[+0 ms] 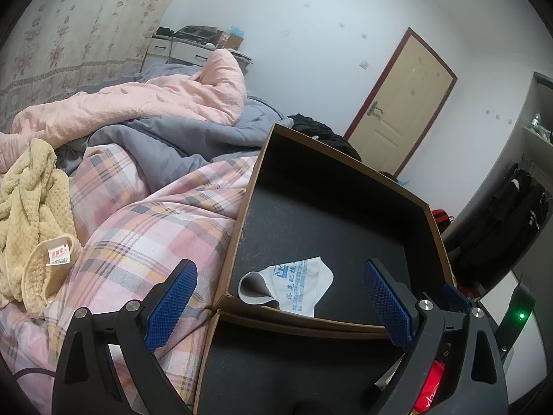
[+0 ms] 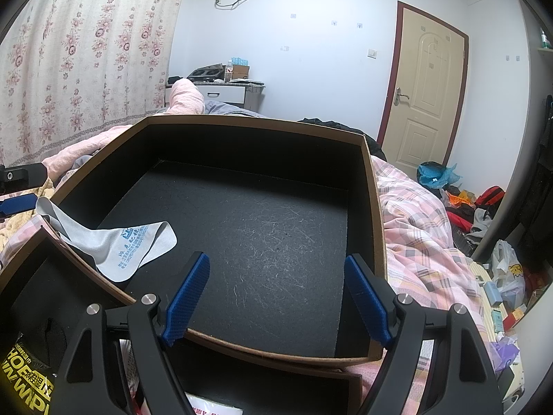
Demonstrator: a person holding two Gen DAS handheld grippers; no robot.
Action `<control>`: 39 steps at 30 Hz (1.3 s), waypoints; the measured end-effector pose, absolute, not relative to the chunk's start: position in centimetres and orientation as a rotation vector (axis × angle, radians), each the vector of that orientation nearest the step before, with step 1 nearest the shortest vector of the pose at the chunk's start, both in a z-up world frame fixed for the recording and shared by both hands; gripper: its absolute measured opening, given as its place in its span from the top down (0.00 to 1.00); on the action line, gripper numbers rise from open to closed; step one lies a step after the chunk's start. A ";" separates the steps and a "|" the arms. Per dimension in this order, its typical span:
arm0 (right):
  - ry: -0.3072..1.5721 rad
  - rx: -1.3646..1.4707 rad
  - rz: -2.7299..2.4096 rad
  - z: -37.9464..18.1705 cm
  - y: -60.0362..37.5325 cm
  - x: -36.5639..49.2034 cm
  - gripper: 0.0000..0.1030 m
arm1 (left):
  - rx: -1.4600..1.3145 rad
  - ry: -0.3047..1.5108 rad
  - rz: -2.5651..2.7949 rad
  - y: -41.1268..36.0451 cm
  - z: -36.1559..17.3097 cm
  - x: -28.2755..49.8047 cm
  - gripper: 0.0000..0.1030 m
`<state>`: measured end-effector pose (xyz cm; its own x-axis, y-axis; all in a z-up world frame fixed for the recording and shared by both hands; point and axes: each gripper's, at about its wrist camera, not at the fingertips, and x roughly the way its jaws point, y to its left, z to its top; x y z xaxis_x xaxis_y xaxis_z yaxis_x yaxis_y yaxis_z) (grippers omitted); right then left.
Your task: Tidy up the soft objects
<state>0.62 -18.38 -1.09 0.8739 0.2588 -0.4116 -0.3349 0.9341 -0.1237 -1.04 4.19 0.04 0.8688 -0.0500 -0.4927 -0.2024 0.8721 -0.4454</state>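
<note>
A black-lined cardboard box [image 1: 428,218] [image 2: 375,207] sits on the plaid bed cover. A grey cloth with blue print [image 1: 293,287] [image 2: 128,242] lies in its near-left corner, one end draped over the wall. My left gripper [image 1: 280,297] is open and empty, just in front of the cloth. My right gripper [image 2: 276,297] is open and empty over the box's near edge, right of the cloth. A yellow fleece garment [image 1: 31,214] lies on the bed to the left of the left gripper.
A second black-lined box [image 1: 242,363] [image 2: 41,276] sits nearest me. Pink and grey quilts [image 1: 155,103] are piled behind. A door [image 2: 425,86] is at the far right. Bags and clutter [image 2: 484,214] cover the floor on the right.
</note>
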 end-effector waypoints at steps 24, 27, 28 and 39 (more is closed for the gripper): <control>0.401 -0.195 0.312 -1.1 -18.4 0.6 0.24 | -0.511 0.520 0.083 4.1 -0.1 -0.9 0.08; 0.402 -0.194 0.312 -1.1 -18.4 0.6 0.24 | -0.510 0.520 0.083 4.1 -0.1 -0.9 0.08; 0.402 -0.195 0.312 -1.1 -18.4 0.6 0.24 | -0.511 0.520 0.084 4.1 -0.1 -0.9 0.08; 0.402 -0.194 0.312 -1.1 -18.4 0.6 0.24 | -0.491 0.515 0.075 3.9 0.0 -0.9 0.08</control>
